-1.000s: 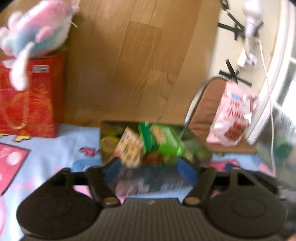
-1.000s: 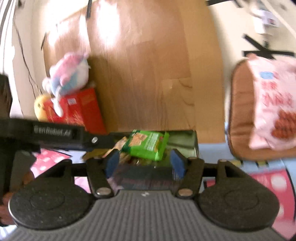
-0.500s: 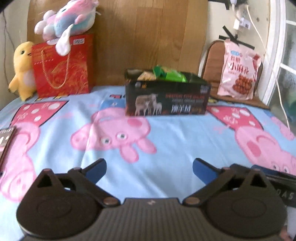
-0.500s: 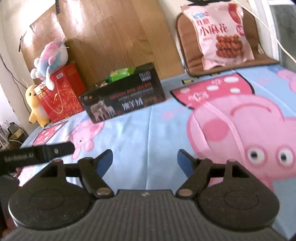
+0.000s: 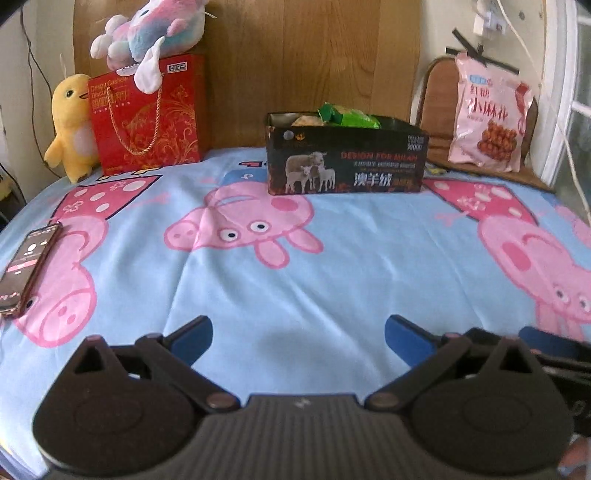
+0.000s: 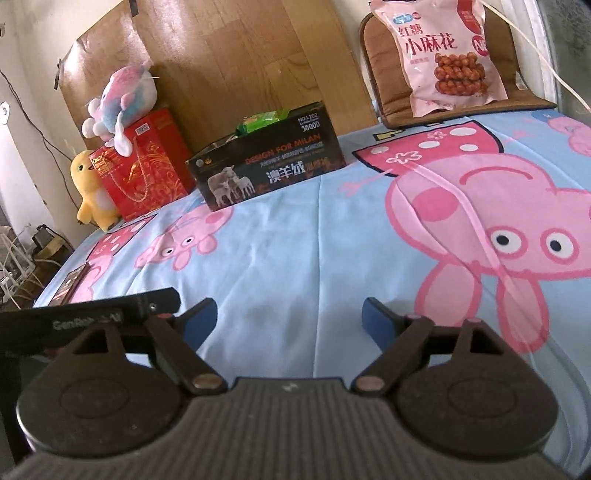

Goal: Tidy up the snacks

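**Both grippers empty, snacks in the box**

While the left gripper [image 5: 298,338] hovers over the sheet [image 5: 332,288] with jaws spread wide and nothing between them, the right gripper [image 6: 289,319] is opening its jaws, also empty. The box [image 5: 347,168] stands at the far side of the sheet, near the wooden board, and holds the snacks [image 5: 349,117] (a green pack sticks out on top). A pink bag [image 5: 489,114] leans on the chair [image 5: 436,92], well apart. A phone [image 5: 26,267] lies at the left edge.

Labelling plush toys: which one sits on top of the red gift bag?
The pink-and-blue plush lies atop the red gift bag; the yellow duck plush stands beside the bag on the bed.
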Demonstrator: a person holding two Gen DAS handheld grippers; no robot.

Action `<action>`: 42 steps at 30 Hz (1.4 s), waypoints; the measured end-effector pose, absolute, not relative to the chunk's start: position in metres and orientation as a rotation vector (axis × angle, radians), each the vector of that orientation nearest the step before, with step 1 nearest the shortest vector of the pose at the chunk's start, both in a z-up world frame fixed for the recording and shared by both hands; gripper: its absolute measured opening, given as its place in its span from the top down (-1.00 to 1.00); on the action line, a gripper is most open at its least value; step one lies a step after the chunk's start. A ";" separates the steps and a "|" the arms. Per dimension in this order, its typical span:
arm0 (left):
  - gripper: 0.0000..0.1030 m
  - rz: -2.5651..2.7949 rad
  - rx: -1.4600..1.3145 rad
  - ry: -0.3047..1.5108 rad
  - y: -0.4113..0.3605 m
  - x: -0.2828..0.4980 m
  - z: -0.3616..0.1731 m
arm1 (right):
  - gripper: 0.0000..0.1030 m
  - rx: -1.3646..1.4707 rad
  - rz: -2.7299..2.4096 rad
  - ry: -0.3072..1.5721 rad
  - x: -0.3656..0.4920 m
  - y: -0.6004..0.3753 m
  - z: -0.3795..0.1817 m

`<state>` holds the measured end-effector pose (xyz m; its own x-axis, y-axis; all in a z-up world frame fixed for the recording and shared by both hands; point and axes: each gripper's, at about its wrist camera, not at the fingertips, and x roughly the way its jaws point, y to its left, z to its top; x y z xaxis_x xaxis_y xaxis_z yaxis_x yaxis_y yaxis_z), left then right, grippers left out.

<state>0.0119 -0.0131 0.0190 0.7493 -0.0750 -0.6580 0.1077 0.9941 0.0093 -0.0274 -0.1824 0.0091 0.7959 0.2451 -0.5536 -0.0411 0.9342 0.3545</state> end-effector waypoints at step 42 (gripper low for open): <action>-1.00 0.029 0.080 0.688 -0.017 0.007 0.011 | -0.75 0.356 0.147 0.626 -0.034 -0.185 0.007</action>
